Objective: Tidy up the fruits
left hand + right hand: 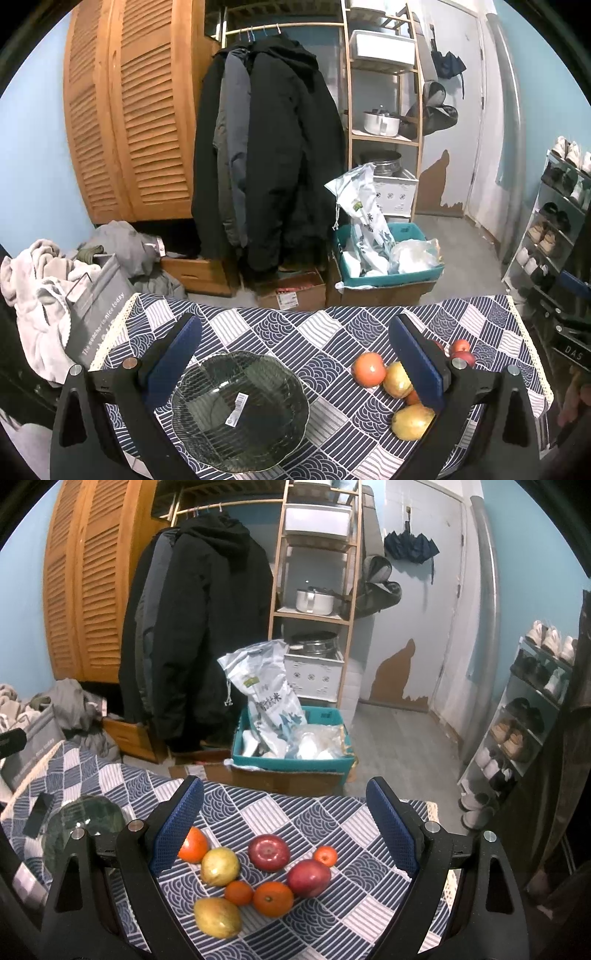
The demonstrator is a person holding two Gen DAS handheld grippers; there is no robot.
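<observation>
A dark glass bowl (240, 410) with a sticker sits empty on the patterned tablecloth (332, 332), between my left gripper's (295, 362) open fingers. Several fruits lie to its right: an orange (368, 369), a yellow-green pear (397, 379), a mango (412, 421) and red apples (461, 350). In the right wrist view my right gripper (284, 827) is open above the fruit pile: two red apples (268, 852) (308, 877), oranges (273, 898) (194, 845), small tangerines (325, 856) (239, 892), a pear (220, 866) and a mango (217, 916). The bowl (74, 823) shows at left.
A black phone-like object (37, 814) lies on the cloth near the bowl. Beyond the table's far edge stand a teal crate (388, 258) on cardboard boxes, hanging coats (266, 158), a wooden shelf (384, 110) and a shoe rack (554, 221). Laundry (37, 288) is piled at left.
</observation>
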